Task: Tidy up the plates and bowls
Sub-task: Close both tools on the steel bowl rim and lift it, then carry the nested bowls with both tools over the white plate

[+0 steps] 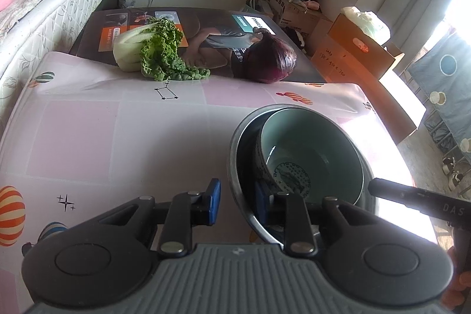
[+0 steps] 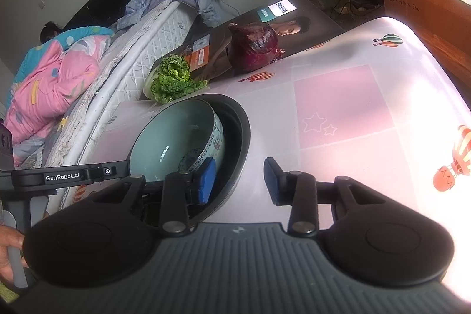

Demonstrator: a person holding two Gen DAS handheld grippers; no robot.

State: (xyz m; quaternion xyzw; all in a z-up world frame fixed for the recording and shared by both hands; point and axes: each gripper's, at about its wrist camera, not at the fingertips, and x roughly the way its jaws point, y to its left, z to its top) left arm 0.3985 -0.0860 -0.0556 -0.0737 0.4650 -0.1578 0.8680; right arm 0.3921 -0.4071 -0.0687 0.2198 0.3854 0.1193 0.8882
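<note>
Left wrist view: two bowls, green bowl (image 1: 312, 155) tilted inside metal bowl (image 1: 238, 167), on pink tablecloth (image 1: 117, 137). Left gripper (image 1: 238, 205) fingers straddle metal rim, near side; contact unclear. Right gripper (image 2: 240, 181) likewise, one pad inside, one outside. Beyond: one cabbage (image 1: 153, 49), one red onion (image 1: 270, 61), bed (image 1: 44, 5), cardboard boxes (image 1: 353, 49).

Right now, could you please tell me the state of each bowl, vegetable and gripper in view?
metal bowl: upright on the table, green bowl inside.
green bowl: empty, tilted against the metal bowl's wall.
left gripper: open, jaws astride the metal bowl's rim.
right gripper: open, astride the same rim.
leafy cabbage: whole, lying on its side.
purple vegetable: whole, resting on the printed box.
</note>
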